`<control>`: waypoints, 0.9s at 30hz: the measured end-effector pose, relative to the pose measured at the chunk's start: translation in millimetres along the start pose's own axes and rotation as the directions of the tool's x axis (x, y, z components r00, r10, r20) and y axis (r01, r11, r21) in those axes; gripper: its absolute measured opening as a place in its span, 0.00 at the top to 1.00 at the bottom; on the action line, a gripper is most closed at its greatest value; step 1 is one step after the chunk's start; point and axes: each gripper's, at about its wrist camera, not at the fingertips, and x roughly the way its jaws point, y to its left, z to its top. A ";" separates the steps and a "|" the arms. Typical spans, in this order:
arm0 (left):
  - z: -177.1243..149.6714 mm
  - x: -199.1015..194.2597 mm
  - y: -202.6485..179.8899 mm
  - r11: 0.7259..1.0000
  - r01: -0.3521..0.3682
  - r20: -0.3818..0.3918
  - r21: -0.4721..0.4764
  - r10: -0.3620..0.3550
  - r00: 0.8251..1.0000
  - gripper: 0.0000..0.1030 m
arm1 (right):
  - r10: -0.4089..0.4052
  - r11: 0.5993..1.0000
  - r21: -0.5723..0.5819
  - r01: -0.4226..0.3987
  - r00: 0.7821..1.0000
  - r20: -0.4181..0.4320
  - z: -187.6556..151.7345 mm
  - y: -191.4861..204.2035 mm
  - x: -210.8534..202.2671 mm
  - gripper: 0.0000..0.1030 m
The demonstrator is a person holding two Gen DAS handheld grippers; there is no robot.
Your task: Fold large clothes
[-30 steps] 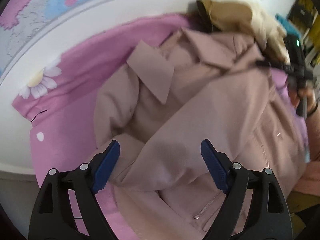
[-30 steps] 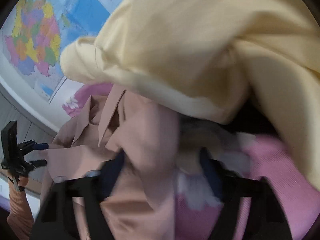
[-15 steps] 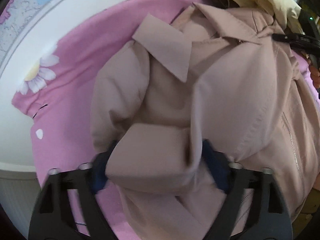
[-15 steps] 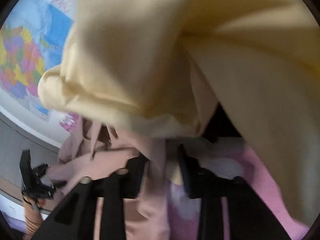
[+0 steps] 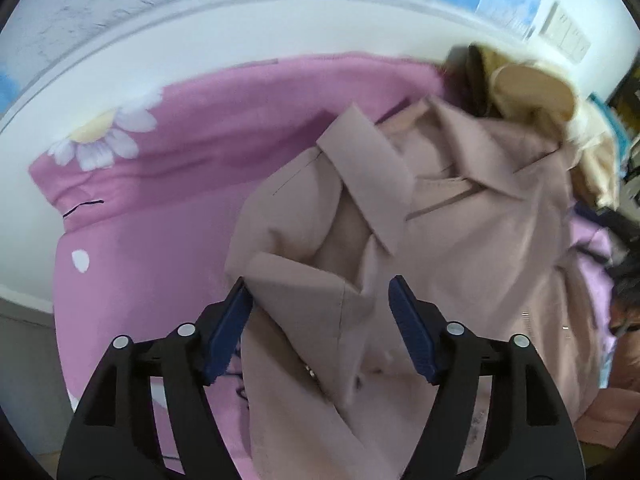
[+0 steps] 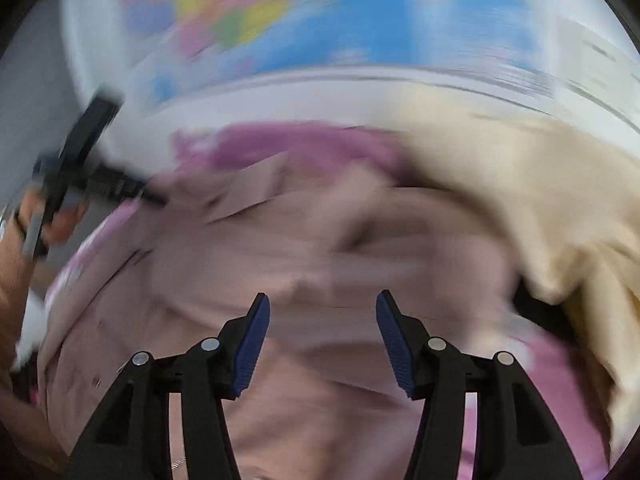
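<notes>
A dusty-pink collared jacket (image 5: pixel 460 240) lies spread on a pink flowered bedsheet (image 5: pixel 192 168). Its left sleeve is folded in over the body, and the cuff (image 5: pixel 304 292) lies between the blue pads of my left gripper (image 5: pixel 320 300), which is open and not clamped on it. The right wrist view is motion-blurred; my right gripper (image 6: pixel 322 312) is open and empty above the jacket (image 6: pixel 320 248). The left gripper shows there at the far left (image 6: pixel 76 176).
A cream-yellow garment (image 6: pixel 540 208) is heaped to the right of the jacket and also shows at top right in the left wrist view (image 5: pixel 592 160). A white wall ledge (image 5: pixel 280 20) and a map poster (image 6: pixel 320 20) run behind the bed.
My left gripper carried the sleeve cuff in over the jacket body and opened. My right gripper let go of the jacket edge, opened and swung back fast from under the cream garment.
</notes>
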 end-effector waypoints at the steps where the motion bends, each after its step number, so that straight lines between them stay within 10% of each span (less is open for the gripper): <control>1: -6.3 -6.6 -2.1 1.000 -0.008 0.013 -0.001 0.008 1.000 0.30 | 0.005 0.998 -0.062 -0.006 1.000 -0.019 3.0 21.2 12.6 0.48; 11: -95.6 -12.9 -32.0 0.997 -0.058 -0.082 0.055 0.062 0.995 0.24 | 0.059 0.934 -0.346 -0.093 0.992 -0.108 18.6 123.8 83.6 0.47; 13: -103.9 -8.8 -21.7 0.994 -0.103 -0.113 0.038 0.106 0.988 0.61 | 0.003 0.921 -0.385 -0.052 0.992 -0.129 14.1 130.8 97.2 0.61; 15: -102.0 -16.5 7.6 0.994 -0.089 -0.118 -0.057 0.082 0.990 0.94 | -0.015 0.932 -0.359 -0.052 0.983 -0.181 11.5 119.5 104.1 1.00; 18: -93.1 -45.3 53.2 0.977 -0.165 -0.064 -0.139 0.157 0.985 0.96 | -0.038 0.954 -0.300 -0.019 0.982 -0.183 8.7 95.9 98.5 0.98; 20: -84.3 -63.8 86.2 0.959 -0.198 -0.050 -0.203 0.191 0.980 0.86 | -0.040 0.964 -0.265 -0.013 0.981 -0.192 9.7 82.6 95.9 0.98; 22: -72.9 -68.6 107.0 0.925 -0.301 -0.068 -0.231 0.294 0.954 0.38 | -0.041 0.971 -0.239 -0.010 0.977 -0.208 7.6 73.0 93.3 0.98; 23: -68.1 -68.0 111.3 0.899 -0.374 -0.081 -0.227 0.365 0.927 0.30 | -0.041 0.973 -0.233 -0.009 0.977 -0.211 7.8 70.4 92.7 0.98; 27: -58.5 -59.6 101.5 0.875 -0.441 -0.092 -0.199 0.431 0.898 0.24 | -0.027 0.979 -0.202 -0.016 0.978 -0.208 5.6 63.4 88.6 0.91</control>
